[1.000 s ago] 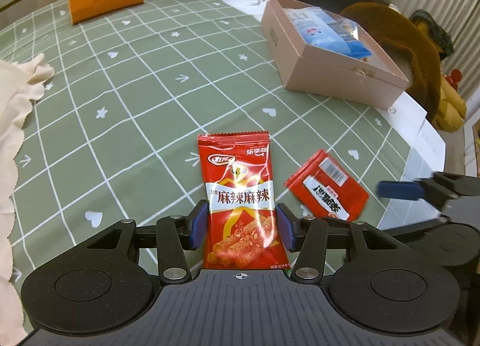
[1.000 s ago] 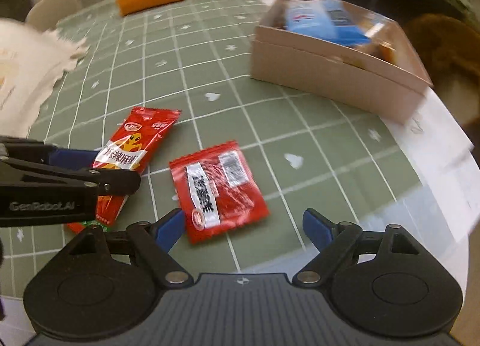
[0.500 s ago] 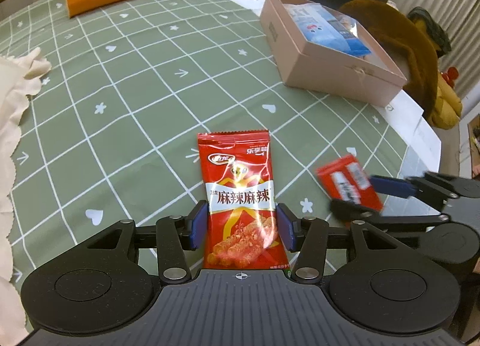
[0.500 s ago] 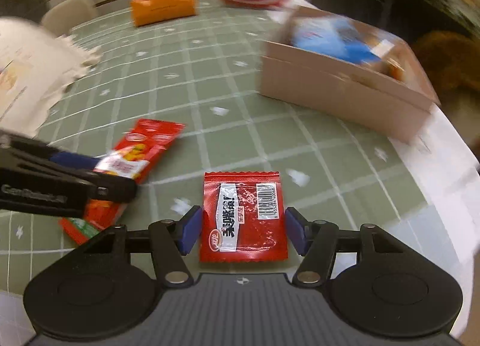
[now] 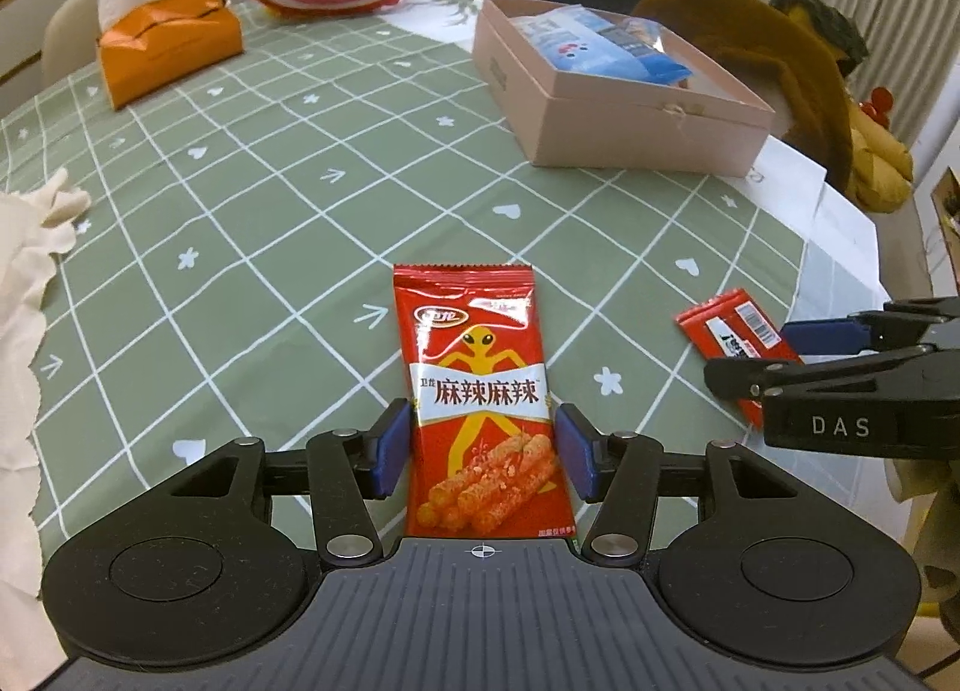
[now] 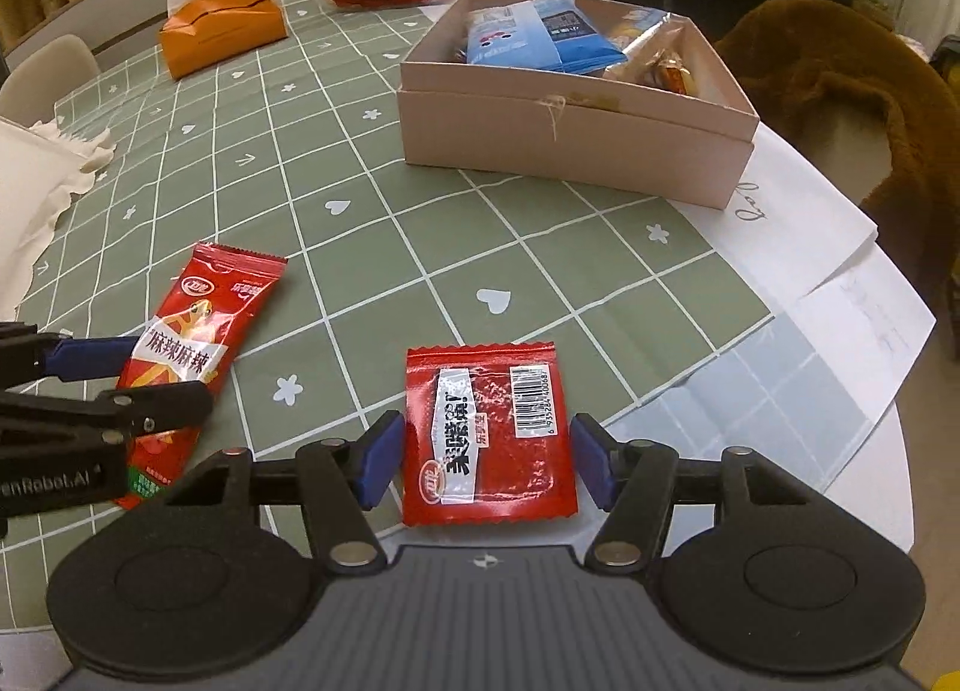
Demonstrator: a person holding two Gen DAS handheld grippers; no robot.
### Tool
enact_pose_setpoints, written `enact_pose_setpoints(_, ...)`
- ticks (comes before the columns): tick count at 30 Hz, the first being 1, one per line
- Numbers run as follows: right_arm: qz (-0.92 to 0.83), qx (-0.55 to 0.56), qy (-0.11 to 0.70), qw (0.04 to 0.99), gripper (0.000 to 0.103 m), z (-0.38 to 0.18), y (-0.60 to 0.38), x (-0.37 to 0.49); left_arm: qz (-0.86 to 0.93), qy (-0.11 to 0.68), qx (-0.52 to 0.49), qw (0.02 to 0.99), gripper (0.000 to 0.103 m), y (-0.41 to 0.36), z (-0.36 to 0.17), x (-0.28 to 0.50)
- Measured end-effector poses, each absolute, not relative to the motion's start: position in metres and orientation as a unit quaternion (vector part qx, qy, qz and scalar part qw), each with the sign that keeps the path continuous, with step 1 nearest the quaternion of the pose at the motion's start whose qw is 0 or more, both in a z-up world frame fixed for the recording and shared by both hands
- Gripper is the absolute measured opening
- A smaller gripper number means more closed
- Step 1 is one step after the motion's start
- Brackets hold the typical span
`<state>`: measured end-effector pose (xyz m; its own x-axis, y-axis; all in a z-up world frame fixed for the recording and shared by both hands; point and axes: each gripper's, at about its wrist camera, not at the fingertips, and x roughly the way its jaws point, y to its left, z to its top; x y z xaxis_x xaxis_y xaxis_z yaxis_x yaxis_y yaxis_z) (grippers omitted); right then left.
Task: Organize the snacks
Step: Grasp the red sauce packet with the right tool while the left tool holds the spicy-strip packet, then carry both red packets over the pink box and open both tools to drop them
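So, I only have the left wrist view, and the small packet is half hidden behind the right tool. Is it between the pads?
Observer: Yes. The small packet sits squarely between the right tool's pads. Its jaws have just been closing. I cannot tell whether they press it.
Operator: And my long packet, is it lifted?
Observer: It looks not. From the right, the long packet seems to lie on the cloth, inside the left tool.
Operator: Anything in the box besides blue bags?
Observer: Yes. The box also holds an orange snack in clear wrap, right of the blue bags.
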<state>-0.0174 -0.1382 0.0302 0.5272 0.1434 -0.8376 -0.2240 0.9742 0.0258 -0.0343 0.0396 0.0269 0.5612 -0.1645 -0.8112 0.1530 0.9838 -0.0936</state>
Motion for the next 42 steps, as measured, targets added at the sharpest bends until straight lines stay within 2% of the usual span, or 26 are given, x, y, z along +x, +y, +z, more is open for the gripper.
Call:
enact_pose_setpoints(2,0.106,-0.040,0.479,0.871,0.057,0.031,-0.138,-0.021,-0.091,0.463,-0.008,0.882,0.051,0.038,0.028,-0.038)
enact_pose_setpoints(8,0.105,-0.026,0.472,0.875,0.051,0.056,-0.154,-0.040,-0.095,0.451,-0.047,0.886,0.045,0.035,0.050,-0.049)
enact_pose_setpoints(16,0.081,-0.014,0.358,0.930,0.051,0.191,-0.206,-0.020,-0.186,0.309,-0.071,0.930,0.046,0.014,0.209,0.006)
enact_pose_setpoints(20,0.069,0.001,0.322,0.944,0.051,0.249,-0.226,0.008,-0.199,0.292,-0.062,0.934,0.047,-0.008,0.245,0.059)
enact_pose_setpoints(23,0.058,-0.001,0.308,0.950,0.051,0.272,-0.230,0.024,-0.191,0.308,-0.083,0.929,0.049,-0.028,0.238,0.114)
enact_pose_setpoints(25,0.050,-0.006,0.310,0.950,0.051,0.274,-0.230,0.030,-0.194,0.345,-0.116,0.911,0.052,-0.034,0.215,0.155)
enact_pose_setpoints(27,0.046,-0.006,0.316,0.948,0.051,0.270,-0.230,0.033,-0.187,0.363,-0.135,0.903,0.049,-0.040,0.185,0.184)
enact_pose_setpoints(30,0.048,-0.004,0.328,0.943,0.051,0.261,-0.233,0.034,-0.184,0.349,-0.135,0.909,0.049,-0.039,0.164,0.197)
enact_pose_setpoints(34,0.047,-0.006,0.331,0.943,0.051,0.255,-0.237,0.048,-0.198,0.356,-0.152,0.901,0.049,-0.019,0.163,0.182)
enact_pose_setpoints(40,0.076,0.048,0.332,0.939,0.051,0.264,-0.228,0.098,-0.186,0.351,-0.154,0.905,0.049,0.023,0.164,0.123)
enact_pose_setpoints(42,0.081,0.051,0.329,0.939,0.060,0.266,-0.216,0.115,-0.168,0.349,-0.162,0.908,0.049,0.036,0.161,0.105)
